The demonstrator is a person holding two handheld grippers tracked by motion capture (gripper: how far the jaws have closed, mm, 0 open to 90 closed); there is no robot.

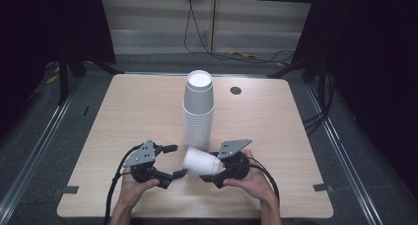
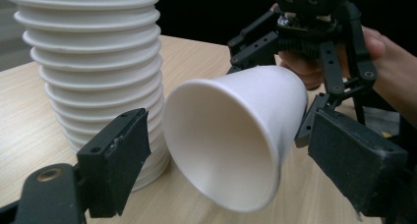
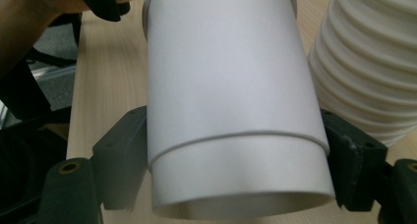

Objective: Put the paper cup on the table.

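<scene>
Light wooden tabletop spans the middle of the high view. A tall stack of white paper cups, nested mouth-down, stands at upper centre.

A single white paper cup lies on its side at lower centre, just in front of the stack, mouth toward frame left.

Right hand-held gripper: jaws clamped across this cup near its base end, holding it.

Left hand-held gripper: jaws part-open either side of the cup's rim, pads not touching.

Judgement: a handover or re-grip looks to be in hand. Best to close the left jaws gently on the rim wall, since thin paper crushes, and release the right only once the left grip is firm.
</scene>
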